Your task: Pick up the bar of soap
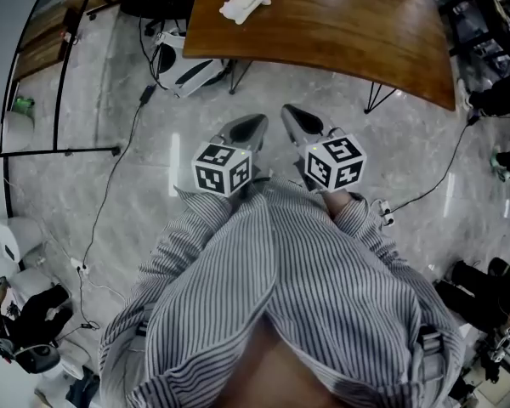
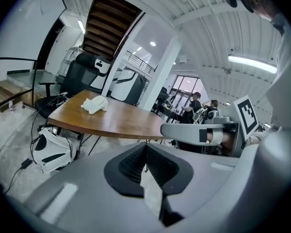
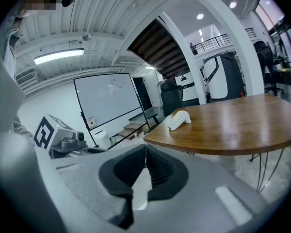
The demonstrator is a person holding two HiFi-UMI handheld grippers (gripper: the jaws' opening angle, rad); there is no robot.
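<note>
A white bar of soap (image 1: 245, 1) lies on the brown wooden table (image 1: 340, 32), near its far left end. It also shows as the white soap (image 2: 94, 104) in the left gripper view and as the soap (image 3: 178, 119) in the right gripper view. Both grippers hang side by side over the floor, short of the table's near edge. My left gripper (image 1: 259, 122) is shut and empty, its pads meeting at the tips (image 2: 146, 145). My right gripper (image 1: 287, 111) is shut as well, with nothing between its pads (image 3: 145, 148).
A white and black bag (image 1: 183, 68) lies on the marble floor under the table's left end. Cables (image 1: 110, 185) run across the floor at left. A glass railing (image 1: 59, 66) stands at far left. People sit at the back (image 2: 196, 106).
</note>
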